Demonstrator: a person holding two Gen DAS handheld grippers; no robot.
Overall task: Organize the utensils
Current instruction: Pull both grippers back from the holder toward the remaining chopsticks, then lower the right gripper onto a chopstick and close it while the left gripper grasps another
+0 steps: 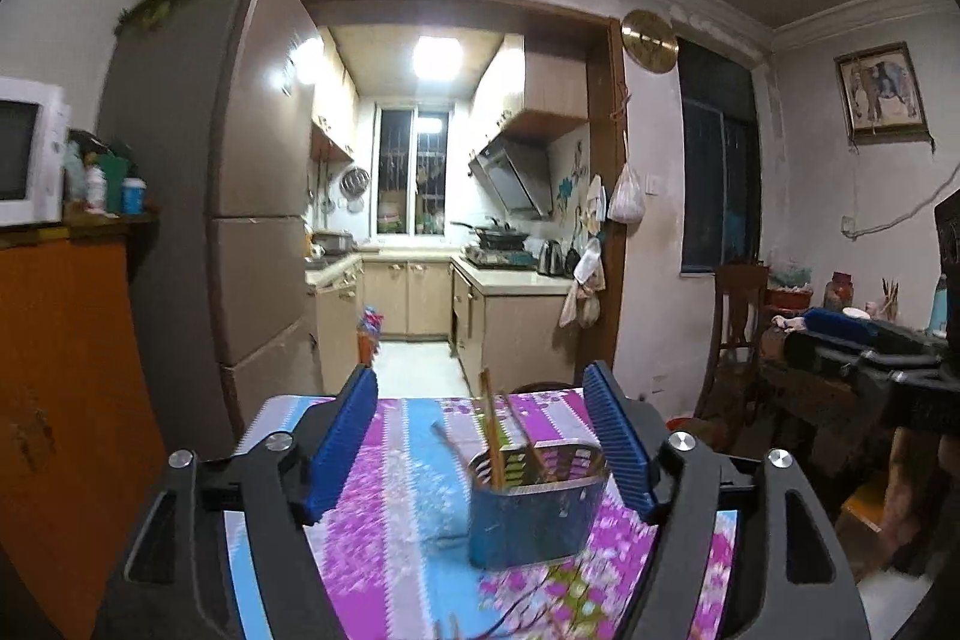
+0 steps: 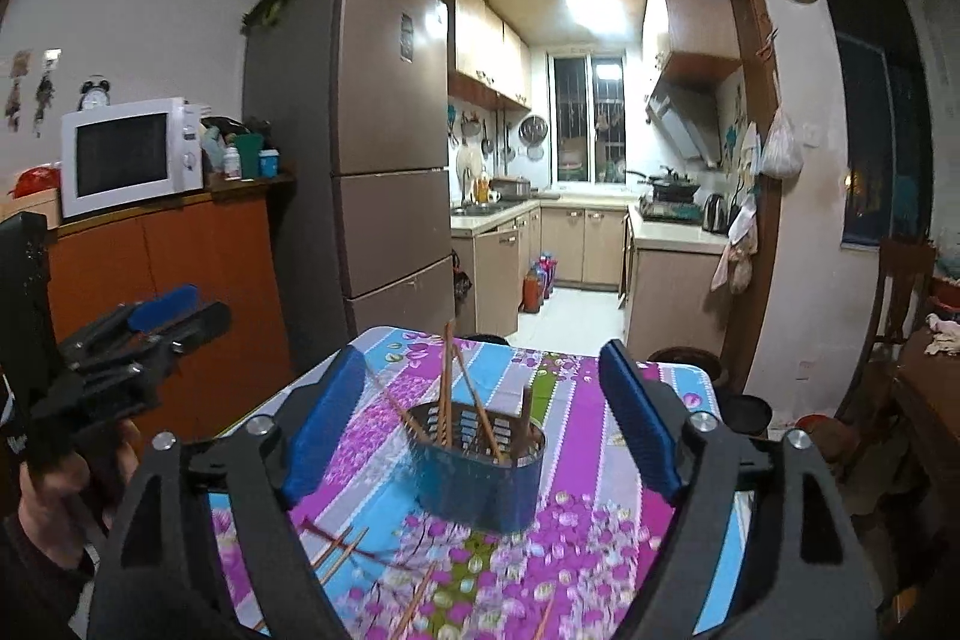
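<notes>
Your left tongs (image 1: 480,454) and your right tongs (image 2: 483,421) both stood wide with nothing between their blue pads, each held low above the near end of a worktop (image 2: 576,538) covered in a purple and blue flowered cloth. A blue utensil holder (image 2: 477,466) stood on the cloth ahead of both tongs, with several wooden chopsticks (image 2: 447,382) leaning upright inside it. More loose chopsticks (image 2: 342,556) lay flat on the cloth near you, left of the holder, and your left hand (image 2: 54,508) showed at the far left, gripping its tool.
</notes>
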